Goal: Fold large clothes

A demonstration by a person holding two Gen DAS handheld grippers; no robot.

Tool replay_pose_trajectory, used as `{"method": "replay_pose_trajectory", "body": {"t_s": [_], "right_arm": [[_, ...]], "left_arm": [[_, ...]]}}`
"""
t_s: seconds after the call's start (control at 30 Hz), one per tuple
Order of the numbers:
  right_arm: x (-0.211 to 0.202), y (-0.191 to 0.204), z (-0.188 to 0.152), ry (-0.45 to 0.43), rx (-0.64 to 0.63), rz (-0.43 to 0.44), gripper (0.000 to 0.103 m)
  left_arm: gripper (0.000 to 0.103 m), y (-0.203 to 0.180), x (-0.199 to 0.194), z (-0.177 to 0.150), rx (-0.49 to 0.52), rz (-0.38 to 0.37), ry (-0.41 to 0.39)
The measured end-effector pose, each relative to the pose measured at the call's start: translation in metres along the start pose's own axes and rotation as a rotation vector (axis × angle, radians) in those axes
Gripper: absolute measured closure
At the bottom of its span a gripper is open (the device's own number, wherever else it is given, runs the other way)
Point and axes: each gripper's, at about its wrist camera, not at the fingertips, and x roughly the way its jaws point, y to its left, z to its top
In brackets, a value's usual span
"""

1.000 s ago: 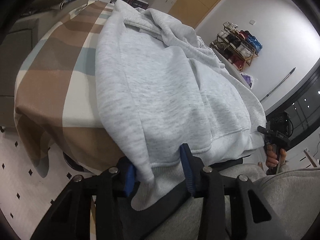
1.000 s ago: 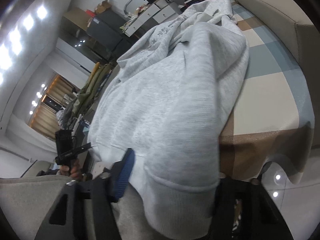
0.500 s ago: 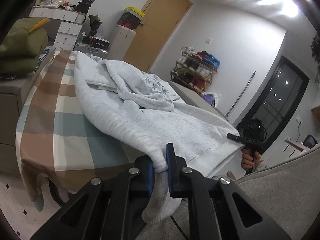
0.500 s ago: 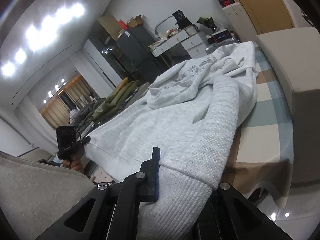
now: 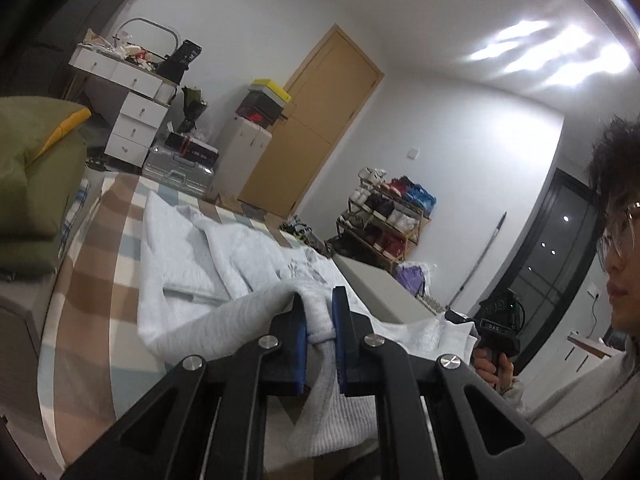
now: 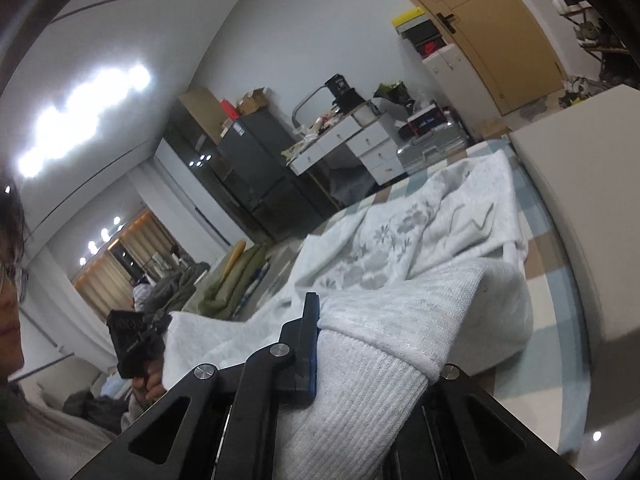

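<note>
Both grips are on: our left gripper (image 5: 320, 332) has its blue pads squeezed tight on the ribbed hem of the grey sweatshirt (image 5: 224, 264), and our right gripper (image 6: 360, 344) pinches the hem's other corner, one finger buried under cloth; the rest trails onto the checked bed (image 5: 92, 280) beyond

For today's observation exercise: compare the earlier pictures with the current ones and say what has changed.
Both grippers closed on the grey sweatshirt's ribbed hem and lifted it: left gripper and right gripper now pinch it, raised off the table edge. The sweatshirt's far end still lies on the checked tablecloth.
</note>
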Motion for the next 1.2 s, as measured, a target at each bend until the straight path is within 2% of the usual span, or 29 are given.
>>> {"method": "replay_pose_trajectory", "body": {"t_s": [0.17,0.3,0.4,0.43,0.5,0.53,0.57,0.6,0.63,0.67,0.7,0.73,0.8,0.83,0.9,0.93,1.0,1.03,1.07,1.13,1.17,1.2], "right_arm": [[0.036,-0.020,0.074,-0.065,0.118,-0.057,0.097],[0.100,-0.056,0.137,-0.040,0.244,-0.111,0.097],[0.161,-0.098,0.179,-0.014,0.365,-0.164,0.097],[0.185,-0.117,0.191,0.002,0.400,-0.198,0.093],[0.229,-0.159,0.202,0.080,0.453,-0.269,0.081],[0.246,-0.181,0.202,0.116,0.491,-0.328,0.060],[0.252,-0.196,0.198,0.115,0.533,-0.379,0.054],[0.253,-0.207,0.194,0.116,0.579,-0.398,0.049],[0.254,-0.214,0.191,0.121,0.606,-0.374,0.036],[0.252,-0.220,0.189,0.128,0.624,-0.310,0.030],[0.248,-0.222,0.188,0.124,0.630,-0.273,0.030],[0.242,-0.219,0.186,0.123,0.608,-0.306,0.030],[0.232,-0.207,0.183,0.138,0.519,-0.373,0.028],[0.228,-0.198,0.178,0.163,0.470,-0.403,0.028],[0.222,-0.177,0.167,0.218,0.354,-0.490,0.028],[0.220,-0.163,0.159,0.241,0.272,-0.561,0.028],[0.215,-0.145,0.144,0.260,0.146,-0.651,0.028],[0.212,-0.139,0.137,0.259,0.102,-0.692,0.028],[0.210,-0.136,0.130,0.267,0.071,-0.744,0.028],[0.209,-0.144,0.118,0.302,0.079,-0.758,0.028],[0.208,-0.150,0.114,0.310,0.110,-0.743,0.037],[0.207,-0.153,0.114,0.307,0.132,-0.724,0.052]], "left_arm": [[0.097,0.022,0.037,0.046,-0.031,0.043,-0.082],[0.097,0.054,0.091,0.089,-0.102,0.082,-0.078],[0.097,0.087,0.141,0.113,-0.200,0.152,-0.021],[0.097,0.106,0.163,0.118,-0.231,0.194,0.019],[0.094,0.138,0.200,0.116,-0.283,0.329,0.115],[0.089,0.154,0.216,0.111,-0.305,0.376,0.184],[0.074,0.166,0.225,0.105,-0.351,0.425,0.240],[0.065,0.174,0.226,0.099,-0.405,0.463,0.278],[0.051,0.179,0.221,0.095,-0.442,0.472,0.275],[0.041,0.179,0.212,0.092,-0.446,0.458,0.253],[0.038,0.176,0.206,0.094,-0.427,0.453,0.248],[0.037,0.171,0.198,0.094,-0.410,0.458,0.250],[0.037,0.162,0.188,0.093,-0.370,0.452,0.257],[0.037,0.155,0.186,0.089,-0.320,0.474,0.277],[0.037,0.148,0.195,0.078,-0.211,0.557,0.367],[0.037,0.148,0.203,0.073,-0.174,0.578,0.419],[0.037,0.142,0.207,0.054,-0.106,0.620,0.509],[0.042,0.142,0.210,0.048,-0.086,0.640,0.525],[0.060,0.141,0.212,0.043,-0.079,0.645,0.544],[0.074,0.142,0.209,0.032,-0.079,0.655,0.557],[0.077,0.142,0.206,0.032,-0.082,0.654,0.535],[0.081,0.142,0.200,0.033,-0.083,0.656,0.526]]}}
